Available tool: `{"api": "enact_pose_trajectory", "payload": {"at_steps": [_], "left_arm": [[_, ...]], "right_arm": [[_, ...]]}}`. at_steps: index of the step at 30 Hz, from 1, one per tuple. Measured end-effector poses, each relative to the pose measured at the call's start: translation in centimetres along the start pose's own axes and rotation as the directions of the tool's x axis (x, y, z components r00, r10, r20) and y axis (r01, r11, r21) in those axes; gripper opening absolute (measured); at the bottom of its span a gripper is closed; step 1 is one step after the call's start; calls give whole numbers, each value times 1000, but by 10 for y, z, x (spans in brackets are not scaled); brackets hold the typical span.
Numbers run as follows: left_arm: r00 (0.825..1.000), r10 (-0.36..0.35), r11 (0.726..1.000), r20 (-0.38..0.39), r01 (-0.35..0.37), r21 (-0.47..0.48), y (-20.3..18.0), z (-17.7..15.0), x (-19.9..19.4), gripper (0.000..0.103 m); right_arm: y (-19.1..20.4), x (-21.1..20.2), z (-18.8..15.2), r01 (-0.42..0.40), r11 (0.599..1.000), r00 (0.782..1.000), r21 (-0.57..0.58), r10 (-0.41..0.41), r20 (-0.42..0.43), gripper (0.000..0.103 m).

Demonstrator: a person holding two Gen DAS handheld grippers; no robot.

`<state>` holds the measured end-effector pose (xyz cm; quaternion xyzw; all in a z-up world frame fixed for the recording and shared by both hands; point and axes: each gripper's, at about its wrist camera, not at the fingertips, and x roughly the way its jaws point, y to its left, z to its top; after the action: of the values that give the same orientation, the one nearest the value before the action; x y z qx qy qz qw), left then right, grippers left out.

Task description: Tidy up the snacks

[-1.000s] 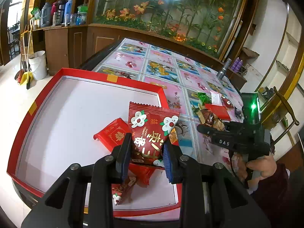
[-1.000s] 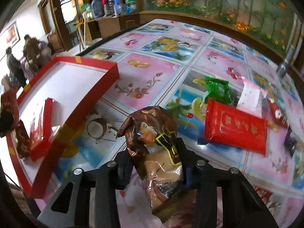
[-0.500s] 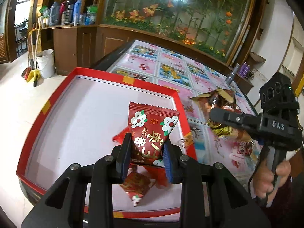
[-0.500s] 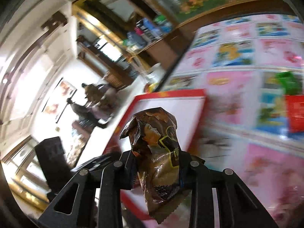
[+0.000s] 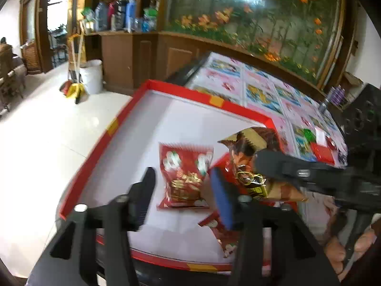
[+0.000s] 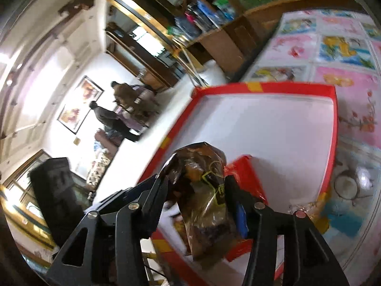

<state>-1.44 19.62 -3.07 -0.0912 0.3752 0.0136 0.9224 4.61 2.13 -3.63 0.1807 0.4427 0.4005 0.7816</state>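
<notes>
A red-rimmed tray with a white floor lies at the table's near corner. My left gripper hangs over it, jaws opening. The red flower-print packet sits loose between the fingers, low on the tray floor, with a gap at the left finger. My right gripper is over the tray too, jaws opening. A brown foil packet still stands between its fingers, and the blue pad shows bare beside it. The left wrist view shows that brown packet under the right gripper. Other red packets lie beneath.
The table wears a cloth of pink and blue picture squares. Loose snacks, a green one and a red one, lie at its far right. A white bucket stands on the floor. People stand in the far room.
The right gripper swung left from over the table to over the tray, carrying the brown packet. Both pairs of jaws have widened. The flower packet has slipped from the left gripper's pinch.
</notes>
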Motion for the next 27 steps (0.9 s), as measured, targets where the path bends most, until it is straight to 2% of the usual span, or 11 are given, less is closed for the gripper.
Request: {"api": "enact_pose_trajectory", "payload": {"at_steps": [2, 5, 9, 13, 16, 20, 25, 27], "left_arm": [[999, 17, 1000, 30, -17, 8, -2, 1, -5, 55], [998, 19, 999, 60, -21, 37, -12, 3, -10, 60], [997, -26, 996, 74, 19, 91, -32, 4, -14, 63], [993, -108, 980, 49, 98, 175, -70, -2, -17, 68], [987, -160, 958, 22, 149, 243, -102, -7, -17, 68], [973, -226, 911, -35, 224, 345, -153, -18, -16, 68], [964, -246, 864, -99, 265, 427, -201, -33, -11, 68], [962, -249, 848, -116, 274, 454, -218, -38, -9, 68]], "right_arm": [[2, -11, -1, -32, 999, 998, -10, 32, 46, 68], [-3, -37, -1, -19, 1000, 993, -19, 21, 119, 69], [-27, -81, -2, 52, 999, 980, 15, -54, 191, 69], [-62, -141, -15, 150, 985, 946, 89, -169, 278, 70], [-89, -196, -32, 238, 959, 900, 155, -278, 336, 72], [-126, -252, -59, 322, 914, 842, 247, -395, 367, 74], [-170, -288, -87, 315, 875, 809, 366, -450, 379, 75], [-181, -292, -86, 305, 859, 808, 411, -461, 366, 75]]}}
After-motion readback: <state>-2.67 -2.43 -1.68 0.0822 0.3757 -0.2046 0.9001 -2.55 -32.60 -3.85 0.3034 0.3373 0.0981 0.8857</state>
